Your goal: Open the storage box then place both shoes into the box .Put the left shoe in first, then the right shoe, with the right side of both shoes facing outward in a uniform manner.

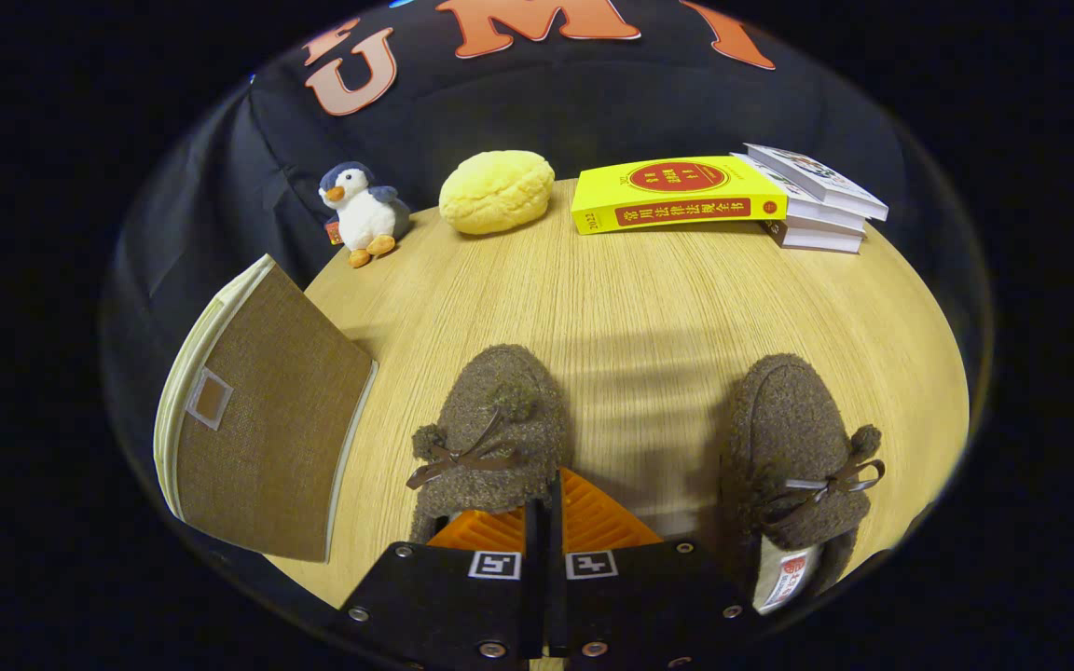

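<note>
Gripper (pixel 544 508) fingers are pressed together, no gap showing between them, nothing held. The tips sit right at the heel end of the left shoe (pixel 490 438), possibly touching its back edge; can't tell for sure, since the fingers cover the opening.

Left shoe: fuzzy brown slipper with pom-poms and a ribbon bow, toe pointing away, upright on the table (pixel 649 298), just ahead of the fingers. Right shoe (pixel 798 457): same kind, well to the right of the fingers, toe also pointing far, upright, with a tag visible at its near end. The two shoes stand apart with bare wood between them.

Storage box (pixel 262 419): brown woven fabric with pale trim, on the left near edge of the table, left of the left shoe and clear of it. The face toward us carries a small label window. It looks closed; I see no opening or raised flap, though the far side is hidden.

Far edge, uninvolved: toy penguin (pixel 360 212), a yellow bun-shaped cushion (pixel 497 191) beside it, a yellow book (pixel 677 193), and a stack of pale books (pixel 817 198) touching it on the right.

Progress, my read: nothing is done. Box apparently unopened, both shoes out. Left to do: open the box, then left shoe in, then right shoe, right sides outward.
</note>
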`<act>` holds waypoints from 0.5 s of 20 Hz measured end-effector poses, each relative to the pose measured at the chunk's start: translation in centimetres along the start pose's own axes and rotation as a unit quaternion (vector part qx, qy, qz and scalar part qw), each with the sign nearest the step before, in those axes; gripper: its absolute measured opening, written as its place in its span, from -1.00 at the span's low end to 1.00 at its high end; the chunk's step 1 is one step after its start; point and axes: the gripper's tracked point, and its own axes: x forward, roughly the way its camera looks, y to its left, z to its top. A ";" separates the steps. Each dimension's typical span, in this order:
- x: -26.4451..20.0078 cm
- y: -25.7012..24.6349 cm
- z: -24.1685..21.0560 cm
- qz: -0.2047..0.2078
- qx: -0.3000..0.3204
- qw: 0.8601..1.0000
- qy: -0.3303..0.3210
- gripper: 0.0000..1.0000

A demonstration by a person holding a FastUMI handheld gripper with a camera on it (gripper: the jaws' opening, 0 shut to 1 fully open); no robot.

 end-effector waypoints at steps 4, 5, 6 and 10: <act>-2.4 1.7 2.0 -0.009 0.012 1.000 -0.011 -0.94; -3.3 2.4 2.8 -0.009 0.017 1.000 -0.016 -0.94; -4.3 3.3 3.8 -0.008 0.019 1.000 -0.024 -0.93; -8.1 7.6 7.7 0.003 0.016 0.998 -0.054 -0.94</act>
